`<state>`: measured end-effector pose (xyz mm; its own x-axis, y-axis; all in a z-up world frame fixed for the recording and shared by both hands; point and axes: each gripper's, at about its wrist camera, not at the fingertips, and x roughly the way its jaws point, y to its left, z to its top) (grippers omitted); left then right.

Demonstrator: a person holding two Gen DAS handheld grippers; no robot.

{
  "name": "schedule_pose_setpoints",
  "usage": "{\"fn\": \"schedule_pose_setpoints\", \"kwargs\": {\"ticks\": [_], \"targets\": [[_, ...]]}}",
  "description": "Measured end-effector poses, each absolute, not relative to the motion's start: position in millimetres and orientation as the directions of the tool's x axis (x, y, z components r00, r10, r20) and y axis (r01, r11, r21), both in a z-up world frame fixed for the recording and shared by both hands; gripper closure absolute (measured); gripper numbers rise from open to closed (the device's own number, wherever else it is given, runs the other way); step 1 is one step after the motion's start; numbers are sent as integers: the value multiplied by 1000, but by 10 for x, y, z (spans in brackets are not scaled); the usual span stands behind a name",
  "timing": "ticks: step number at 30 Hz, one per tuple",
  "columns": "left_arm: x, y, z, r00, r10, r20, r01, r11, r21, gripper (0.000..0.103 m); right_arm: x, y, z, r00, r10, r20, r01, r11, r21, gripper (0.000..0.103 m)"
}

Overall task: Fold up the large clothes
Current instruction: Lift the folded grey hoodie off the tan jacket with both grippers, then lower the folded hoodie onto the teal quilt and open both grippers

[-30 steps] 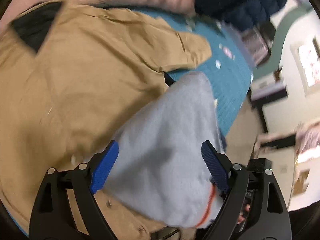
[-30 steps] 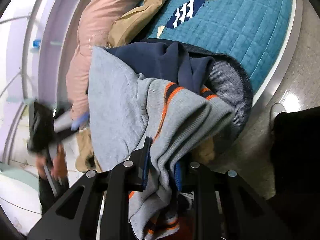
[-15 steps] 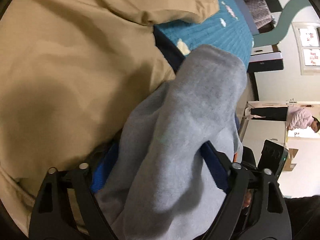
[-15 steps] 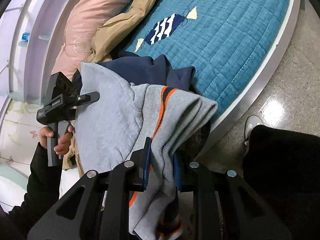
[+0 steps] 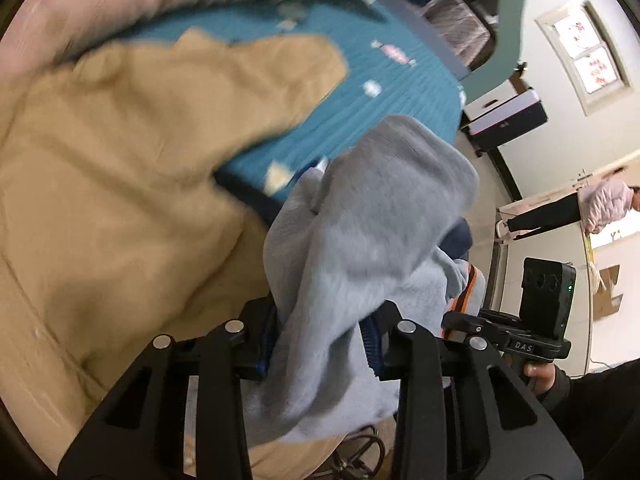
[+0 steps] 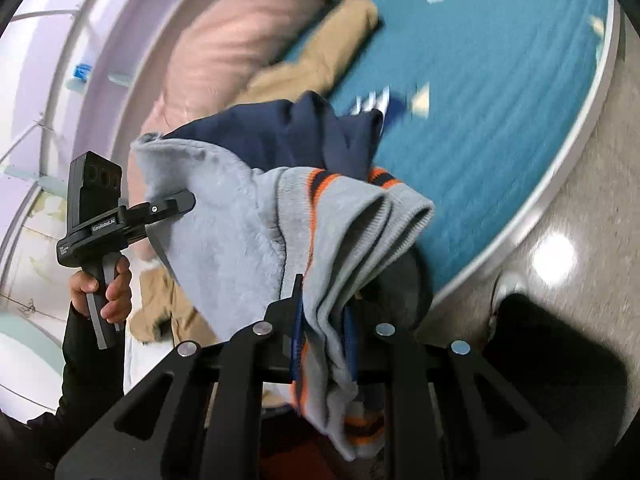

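A grey sweatshirt (image 5: 372, 216) with navy lining and orange-striped ribbed hem is held up above the teal bed. My left gripper (image 5: 320, 344) is shut on a bunch of its grey fabric. My right gripper (image 6: 324, 340) is shut on its striped hem (image 6: 340, 216); the navy part (image 6: 280, 136) hangs behind. The left gripper also shows in the right wrist view (image 6: 120, 216), at the sweatshirt's far side. The right gripper shows in the left wrist view (image 5: 512, 332).
A tan garment (image 5: 120, 160) lies spread on the teal quilted bed (image 6: 500, 100), with a pink pillow (image 6: 240, 48) at the head. The bed's edge (image 6: 576, 152) borders a glossy floor (image 6: 560, 248). A person (image 5: 592, 208) stands far off in the room.
My left gripper has closed on the grey fabric; it was open around it before. Both grippers have lifted the sweatshirt, and the views have swung across the bed.
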<state>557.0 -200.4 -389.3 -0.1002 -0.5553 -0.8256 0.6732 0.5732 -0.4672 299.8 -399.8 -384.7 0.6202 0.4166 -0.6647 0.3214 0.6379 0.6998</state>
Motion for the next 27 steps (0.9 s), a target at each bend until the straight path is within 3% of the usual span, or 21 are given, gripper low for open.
{"fn": "schedule_pose_setpoints", "kwargs": {"ticks": [10,18,22,24,27], "targets": [[6027,-4108,-3616,-99,-576,-812,776,466,-425,68,3222,-5274,-3691,754,126,-645,435,640,633,87],[6261,-5506,-4096,-45,-503,-863,813,484,-324,68,3386,-5881,-4038,735,1,-678,553,577,601,87],[6277,-5656,-4415,49,-496,-867,797,543,-266,57,3436,-5941,-4261,705,-49,-707,605,561,564,85],[6288,-5587,-4437,60,-534,-843,783,549,-292,55,3401,-5996,-4331,690,-68,-721,623,562,544,79],[6364,-5422,-4312,28,-623,-781,740,538,-403,41,3298,-5978,-4309,692,-102,-715,621,588,518,76]]}}
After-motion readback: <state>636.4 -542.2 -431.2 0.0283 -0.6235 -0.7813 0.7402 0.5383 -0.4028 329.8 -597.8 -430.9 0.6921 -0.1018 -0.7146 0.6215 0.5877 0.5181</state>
